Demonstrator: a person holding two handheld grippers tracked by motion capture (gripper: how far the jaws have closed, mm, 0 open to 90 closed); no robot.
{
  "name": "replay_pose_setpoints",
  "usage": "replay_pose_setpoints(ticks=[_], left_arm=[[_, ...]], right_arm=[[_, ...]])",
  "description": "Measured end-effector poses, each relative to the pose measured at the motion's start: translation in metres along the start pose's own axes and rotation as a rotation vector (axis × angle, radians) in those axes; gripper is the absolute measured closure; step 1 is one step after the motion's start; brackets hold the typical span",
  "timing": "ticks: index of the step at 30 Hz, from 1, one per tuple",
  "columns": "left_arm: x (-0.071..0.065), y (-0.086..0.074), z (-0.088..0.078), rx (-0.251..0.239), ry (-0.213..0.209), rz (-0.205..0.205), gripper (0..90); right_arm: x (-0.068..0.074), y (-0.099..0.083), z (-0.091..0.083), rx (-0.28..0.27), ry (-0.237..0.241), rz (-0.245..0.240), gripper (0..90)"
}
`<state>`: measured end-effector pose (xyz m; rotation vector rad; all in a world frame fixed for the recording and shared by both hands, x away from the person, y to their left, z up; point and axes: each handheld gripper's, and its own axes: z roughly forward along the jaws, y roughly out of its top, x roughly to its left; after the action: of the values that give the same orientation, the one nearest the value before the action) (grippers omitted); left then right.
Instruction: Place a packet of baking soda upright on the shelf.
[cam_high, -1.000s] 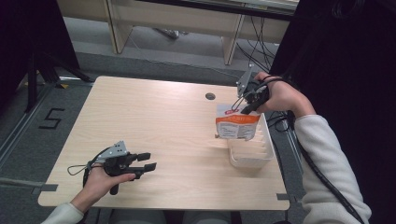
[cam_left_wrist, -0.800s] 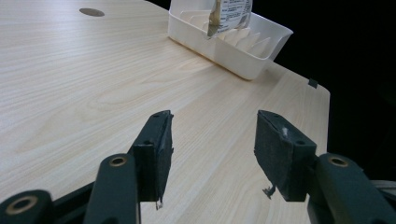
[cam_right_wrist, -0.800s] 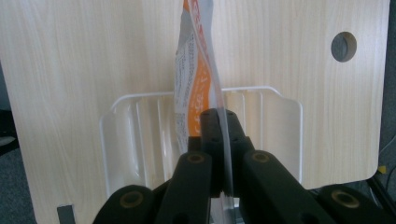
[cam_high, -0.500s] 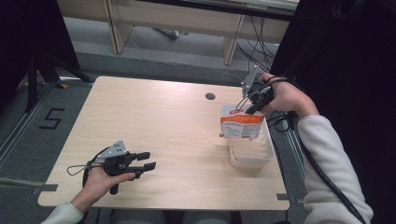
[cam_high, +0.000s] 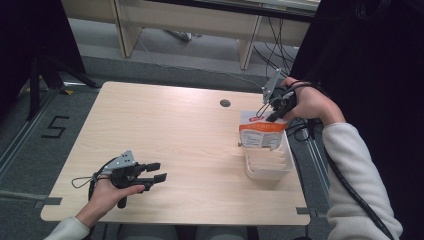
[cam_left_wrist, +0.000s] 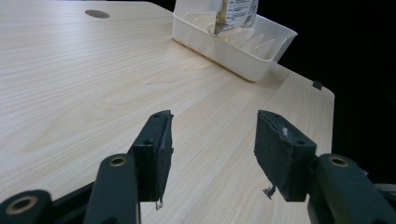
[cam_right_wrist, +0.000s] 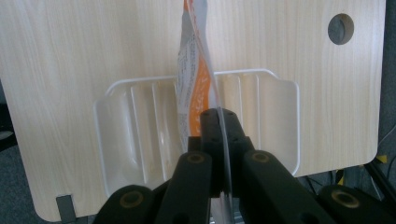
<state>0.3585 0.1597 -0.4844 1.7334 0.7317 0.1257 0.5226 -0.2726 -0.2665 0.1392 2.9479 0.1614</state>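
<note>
- The work in hand is setting an orange-and-white pouch (cam_high: 261, 134) upright into a white slotted rack (cam_high: 270, 170) at the right edge of the surface (cam_high: 185, 140).
- The right hand-held gripper (cam_high: 272, 116) is clamped on the top edge of the pouch; in the right gripper view its jaws are pressed together on the thin seam, with the pouch (cam_right_wrist: 195, 79) hanging straight down over the rack (cam_right_wrist: 135, 135).
- In the high view the pouch stands upright at the far end of the rack, its lower part inside the rim; whether its bottom rests on the floor of a slot I cannot tell.
- Judged from this, the placing is near its end: the pouch is lined up with the rack, and what is left is to seat it fully and let go.
- The rack has several ribbed slots; apart from the pouch they look empty, as the left gripper view also suggests (cam_left_wrist: 243, 46).
- The left hand-held gripper (cam_high: 152, 171) rests low over the near left of the surface, well apart from the rack, its jaws standing wide with nothing between them (cam_left_wrist: 212, 149).
- A round cable hole (cam_high: 225, 103) lies in the surface beyond the rack.
</note>
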Motion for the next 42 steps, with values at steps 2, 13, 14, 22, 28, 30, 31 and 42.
replay_pose_setpoints(ticks=[2,13,14,22,28,30,31,42], left_arm=[[0.000,0.000,0.000,0.000,-0.001,0.002,45.9],[0.001,0.000,0.000,-0.003,0.003,0.002,45.3],[0.000,0.000,0.000,0.000,0.009,-0.001,45.2],[0.000,0.000,0.000,-0.003,0.020,-0.018,44.8],[0.000,-0.001,0.000,-0.007,0.015,-0.017,44.9],[0.000,-0.001,0.000,-0.008,0.014,-0.018,44.8],[0.000,-0.001,0.000,-0.008,0.014,-0.018,44.9],[-0.001,-0.001,0.000,-0.008,0.014,-0.019,44.9]], right_arm=[[0.000,-0.001,0.000,0.008,0.004,0.010,90.0],[-0.004,-0.007,0.003,0.006,0.013,-0.015,90.0],[-0.004,-0.008,0.003,0.011,0.015,-0.006,90.0],[-0.005,-0.012,0.003,0.019,0.009,0.005,90.0],[-0.005,-0.014,0.003,0.019,0.013,0.003,90.0],[-0.006,-0.015,0.003,0.014,0.012,-0.004,90.0],[-0.004,-0.015,0.003,0.015,0.012,0.025,90.0],[-0.007,-0.022,0.003,0.026,0.023,0.009,90.0]])
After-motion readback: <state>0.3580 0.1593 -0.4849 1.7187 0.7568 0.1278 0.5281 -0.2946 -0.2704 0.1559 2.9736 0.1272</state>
